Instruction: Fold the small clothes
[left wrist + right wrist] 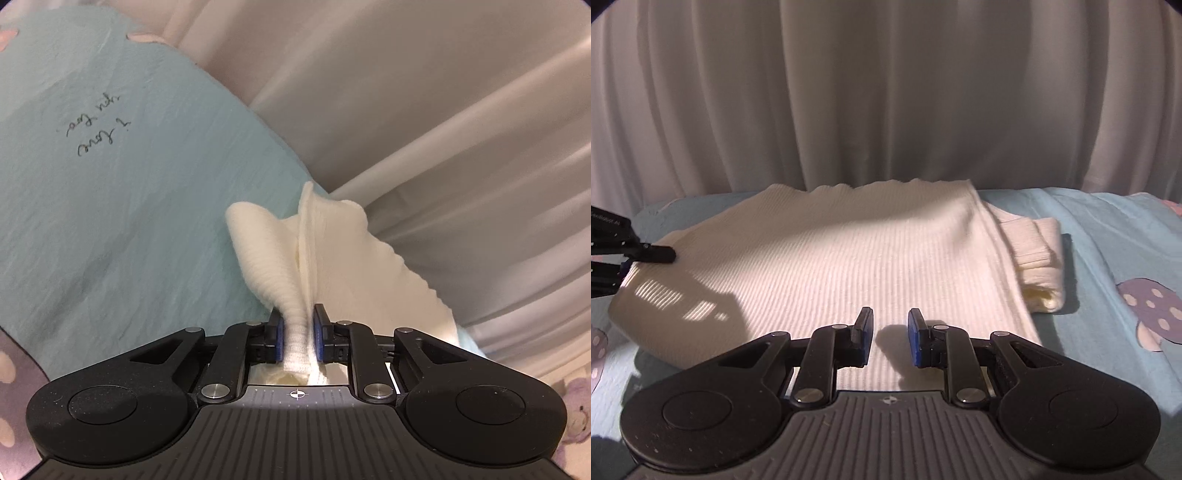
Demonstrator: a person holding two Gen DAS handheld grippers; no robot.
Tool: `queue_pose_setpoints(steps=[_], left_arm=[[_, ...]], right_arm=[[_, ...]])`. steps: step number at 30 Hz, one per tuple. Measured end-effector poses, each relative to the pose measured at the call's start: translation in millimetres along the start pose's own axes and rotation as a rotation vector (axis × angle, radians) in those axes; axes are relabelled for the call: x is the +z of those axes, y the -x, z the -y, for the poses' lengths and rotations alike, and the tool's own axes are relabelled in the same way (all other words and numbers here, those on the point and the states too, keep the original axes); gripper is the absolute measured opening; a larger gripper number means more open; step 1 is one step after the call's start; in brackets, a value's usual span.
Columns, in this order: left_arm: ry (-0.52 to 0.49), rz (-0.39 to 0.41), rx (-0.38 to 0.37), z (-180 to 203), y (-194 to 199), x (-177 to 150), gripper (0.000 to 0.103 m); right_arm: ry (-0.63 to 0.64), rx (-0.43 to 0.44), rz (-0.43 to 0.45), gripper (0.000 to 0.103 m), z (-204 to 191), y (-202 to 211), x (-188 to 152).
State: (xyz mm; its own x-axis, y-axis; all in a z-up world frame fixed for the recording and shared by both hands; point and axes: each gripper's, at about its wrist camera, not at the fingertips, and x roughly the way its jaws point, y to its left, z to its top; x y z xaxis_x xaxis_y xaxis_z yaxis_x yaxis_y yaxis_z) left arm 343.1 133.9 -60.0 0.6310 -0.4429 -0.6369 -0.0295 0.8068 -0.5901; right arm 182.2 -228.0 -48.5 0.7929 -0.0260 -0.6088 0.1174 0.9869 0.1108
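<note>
Pale curtains (886,92) fill the whole background, hanging in soft folds behind everything. In front of them spreads a light blue sheet (1100,236), printed with purple spotted mushrooms (1148,314) at the right edge and, in the left wrist view, a line of handwritten script (98,134). Spread across that sheet is the cream ribbed garment (831,266), lying mostly flat with its wavy far hem close to the curtains, and a cuffed sleeve (1039,258) doubled up against its right side. Sunlight falls across the knit, with a dark shadow over the near left part. The right tool (890,334) hovers low above the near edge of the garment, its blue-padded fingers standing a narrow gap apart with nothing between them, only bare knit showing through the gap. Over at the garment's left edge, the left tool (298,334) has a firm pinch on a bunched fold of the cream fabric, pads pressed against it from both sides, and the cloth rises up in a peaked ridge from the fingers.
</note>
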Motion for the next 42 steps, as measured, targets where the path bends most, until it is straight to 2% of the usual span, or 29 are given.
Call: queue_pose_setpoints(steps=[2,7,10,14,16,17,21,23,25,26,27,29,31,34,36,39,40,41,42], left_arm=[[-0.07,0.018,0.037,18,7,-2,0.017],[-0.22,0.049,0.042,71,12,-14,0.017],[-0.269,0.012,0.004,104,1,-26,0.017],[-0.35,-0.068,0.01,133,-31,-53,0.018],[-0.362,-0.138,0.005,134,-46,-63,0.019],[-0.354,-0.168,-0.022,131,-50,-68,0.02],[-0.365,-0.183,-0.096,124,-24,-68,0.021],[-0.376,-0.144,-0.129,120,-3,-65,0.023],[-0.382,-0.072,-0.108,114,19,-65,0.024],[-0.392,-0.041,-0.067,112,23,-67,0.025],[-0.407,-0.029,-0.032,109,23,-70,0.025],[-0.439,-0.07,0.047,110,7,-76,0.024],[-0.45,-0.139,0.038,104,-8,-89,0.024],[-0.45,-0.107,-0.015,97,-12,-100,0.024],[-0.439,-0.115,-0.035,92,-12,-95,0.028],[-0.374,-0.176,-0.07,88,-10,-80,0.034],[-0.342,-0.184,-0.072,85,-7,-76,0.035],[-0.312,-0.177,-0.07,82,-2,-70,0.041],[-0.287,-0.145,-0.058,76,6,-65,0.05]], right_arm=[[-0.036,-0.044,0.014,0.019,13,4,3],[-0.119,-0.1,0.027,0.019,41,13,5],[-0.142,-0.109,0.036,0.019,47,17,4],[-0.138,-0.1,0.029,0.019,46,18,2],[-0.131,-0.098,0.03,0.019,44,21,1],[-0.13,-0.099,0.029,0.019,45,20,1],[-0.136,-0.105,0.026,0.019,48,21,0],[-0.139,-0.103,0.028,0.019,48,21,0],[-0.139,-0.098,0.028,0.019,45,20,0],[-0.138,-0.093,0.027,0.019,44,19,1],[-0.135,-0.085,0.025,0.019,41,18,1],[-0.122,-0.07,0.023,0.019,35,17,2],[-0.108,-0.055,0.018,0.019,30,16,3],[-0.086,-0.039,-0.002,0.02,25,14,3],[-0.085,-0.025,-0.016,0.02,24,12,5],[-0.131,0.053,-0.033,0.022,26,8,17],[-0.158,0.094,-0.042,0.028,27,6,22],[-0.2,0.148,-0.055,0.038,28,2,29],[-0.241,0.203,-0.074,0.043,30,-3,35]])
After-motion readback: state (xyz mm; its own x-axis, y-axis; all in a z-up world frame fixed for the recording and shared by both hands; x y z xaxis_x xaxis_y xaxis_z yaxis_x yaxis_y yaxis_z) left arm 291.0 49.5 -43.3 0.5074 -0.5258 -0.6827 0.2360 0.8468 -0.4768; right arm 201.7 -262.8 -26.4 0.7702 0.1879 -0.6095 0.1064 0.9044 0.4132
